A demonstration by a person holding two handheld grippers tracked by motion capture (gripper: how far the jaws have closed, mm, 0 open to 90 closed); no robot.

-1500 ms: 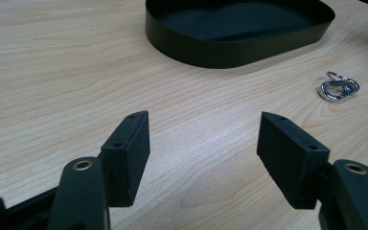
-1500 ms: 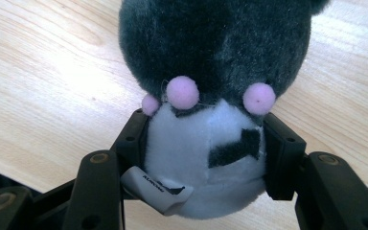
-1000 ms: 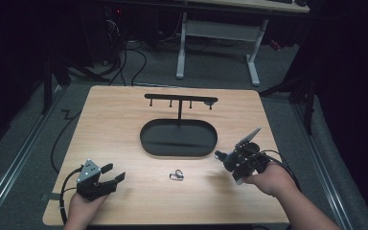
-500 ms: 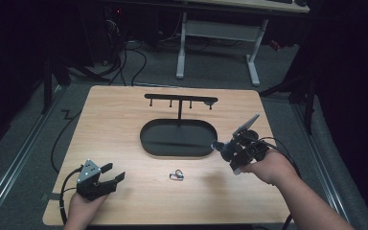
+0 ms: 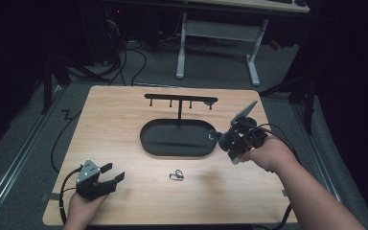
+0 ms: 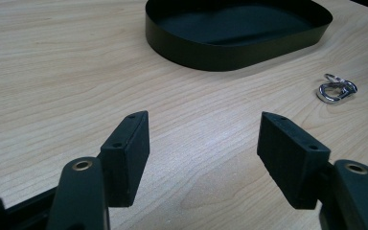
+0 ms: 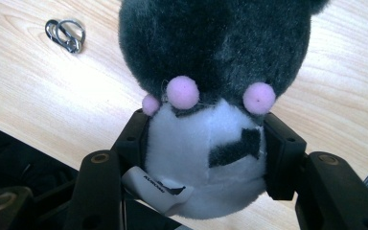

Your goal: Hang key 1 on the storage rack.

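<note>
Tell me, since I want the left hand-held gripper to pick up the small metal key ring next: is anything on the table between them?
Nothing visible. Only bare light wooden table lies between the open left hand-held gripper and the small silver metal key ring; the black oval tray sits farther back.

Fuzzy plush toy (image 7: 211, 96), matt wooden table (image 5: 115, 124)

Grey and white plush toy (image 7: 211, 96) with pink pom-poms sits clamped in the right tool (image 7: 206, 143), just right of the black oval tray (image 5: 177, 139). Silver key ring clip (image 5: 176, 175) lies near the tray's front rim.
</note>
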